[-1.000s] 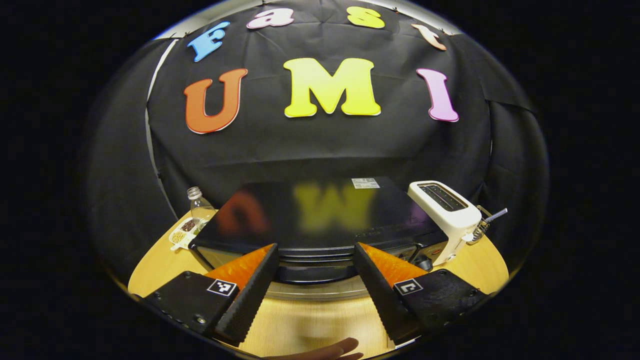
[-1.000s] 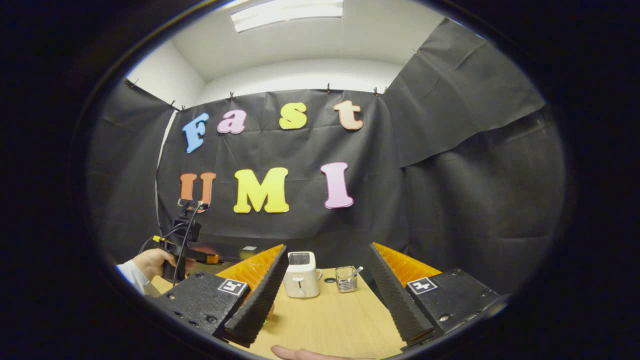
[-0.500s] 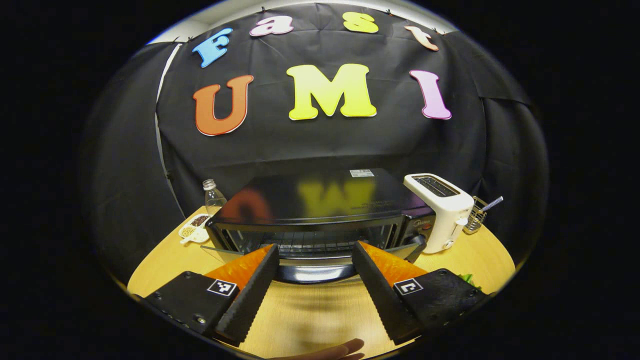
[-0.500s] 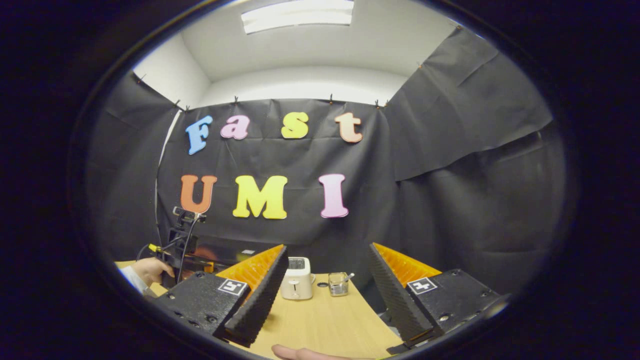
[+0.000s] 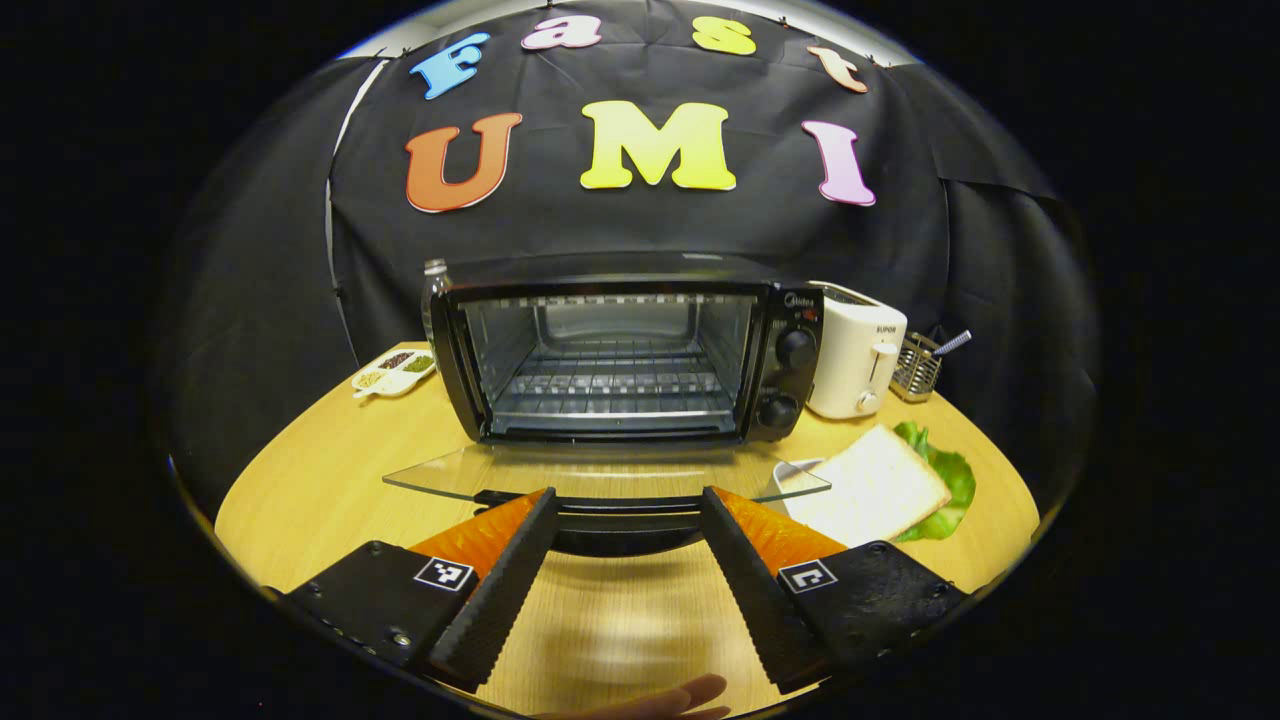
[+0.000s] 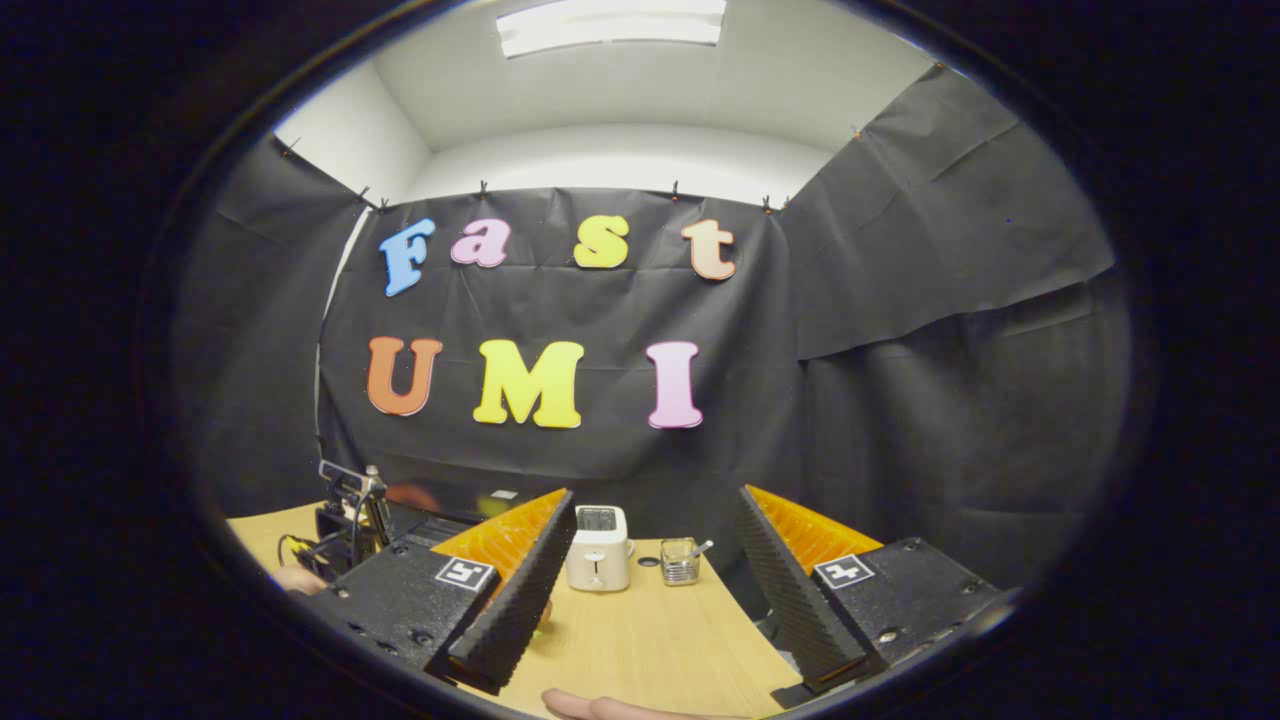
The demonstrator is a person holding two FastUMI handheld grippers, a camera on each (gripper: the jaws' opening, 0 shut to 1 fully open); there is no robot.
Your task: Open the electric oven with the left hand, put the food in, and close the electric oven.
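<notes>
Both jaws of left gripper (image 5: 625, 545) flank oven door handle (image 5: 625, 525).

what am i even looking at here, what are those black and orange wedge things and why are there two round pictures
The wedges are the two fingers of a hand-held gripper; a person holds one in each hand, and a fisheye camera rides on each, hence two round pictures. In the left gripper view, the left gripper is open, its fingers on either side of the handle of the electric oven, whose glass door lies folded down. On the wooden table sit a slice of bread on lettuce, a white toaster and a small dish of seeds. In the right gripper view, the right gripper is open and empty above the table.
</notes>
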